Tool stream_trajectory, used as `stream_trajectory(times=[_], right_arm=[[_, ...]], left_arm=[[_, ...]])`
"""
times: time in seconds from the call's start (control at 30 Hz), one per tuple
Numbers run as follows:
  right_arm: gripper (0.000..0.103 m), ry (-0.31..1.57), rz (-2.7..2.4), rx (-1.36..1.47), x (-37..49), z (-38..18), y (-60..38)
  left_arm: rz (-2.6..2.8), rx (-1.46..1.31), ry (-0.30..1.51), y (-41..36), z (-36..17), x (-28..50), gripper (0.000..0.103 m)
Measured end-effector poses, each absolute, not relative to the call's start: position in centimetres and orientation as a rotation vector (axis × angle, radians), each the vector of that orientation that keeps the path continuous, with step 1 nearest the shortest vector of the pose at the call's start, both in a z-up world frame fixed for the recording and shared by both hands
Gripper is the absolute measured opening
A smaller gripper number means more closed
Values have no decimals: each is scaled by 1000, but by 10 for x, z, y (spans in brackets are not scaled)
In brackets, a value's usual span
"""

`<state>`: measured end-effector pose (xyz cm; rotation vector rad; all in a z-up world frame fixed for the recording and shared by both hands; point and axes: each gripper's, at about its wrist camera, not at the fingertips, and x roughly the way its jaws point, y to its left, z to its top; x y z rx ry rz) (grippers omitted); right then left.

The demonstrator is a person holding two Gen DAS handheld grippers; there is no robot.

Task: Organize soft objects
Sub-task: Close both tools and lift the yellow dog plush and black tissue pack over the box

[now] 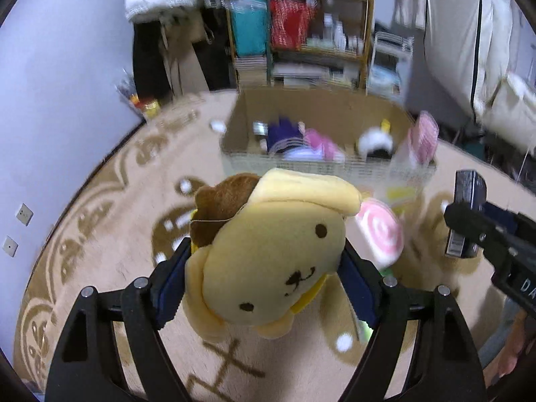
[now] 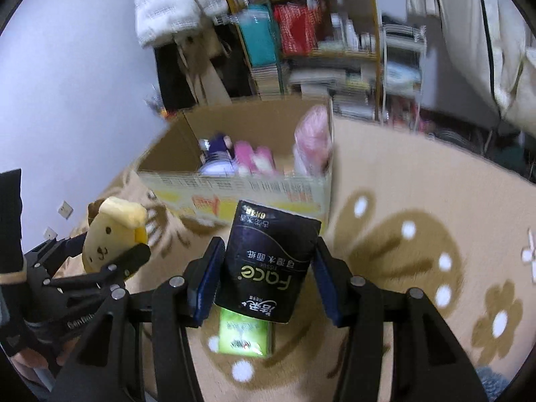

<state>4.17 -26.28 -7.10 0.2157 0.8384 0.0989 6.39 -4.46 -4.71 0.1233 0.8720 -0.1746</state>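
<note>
At 9 o'clock a pale wall (image 1: 60, 100) closes the room; the patterned carpet (image 1: 110, 234) curves along its foot. The left tool (image 1: 264, 278) clamps a yellow plush dog (image 1: 268, 254) between its blue pads, held above the carpet. Just right of the dog, at 3 o'clock, a pink swirl toy (image 1: 382, 234) lies on the carpet. At 12 o'clock an open cardboard box (image 2: 234, 187) sits with purple and pink soft things inside, and a crowded shelf (image 2: 321, 26) rises behind it. The right tool (image 2: 268, 264) grips a black tissue pack (image 2: 268, 261), with a green pack (image 2: 244, 335) on the carpet beneath it at 6 o'clock. From 2 to 4 o'clock the carpet lies bare apart from its flower pattern
</note>
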Motion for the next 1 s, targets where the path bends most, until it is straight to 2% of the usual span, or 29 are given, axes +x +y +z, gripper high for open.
stream_trajectory(times=[0.4,1.0], right_arm=[[55,547,75,167,31,-9,-258],[55,504,80,90,71,-14,-249]], left_arm=[[-169,114,560,-35,27,66,81],[-151,104,516,-41,25,108,81]])
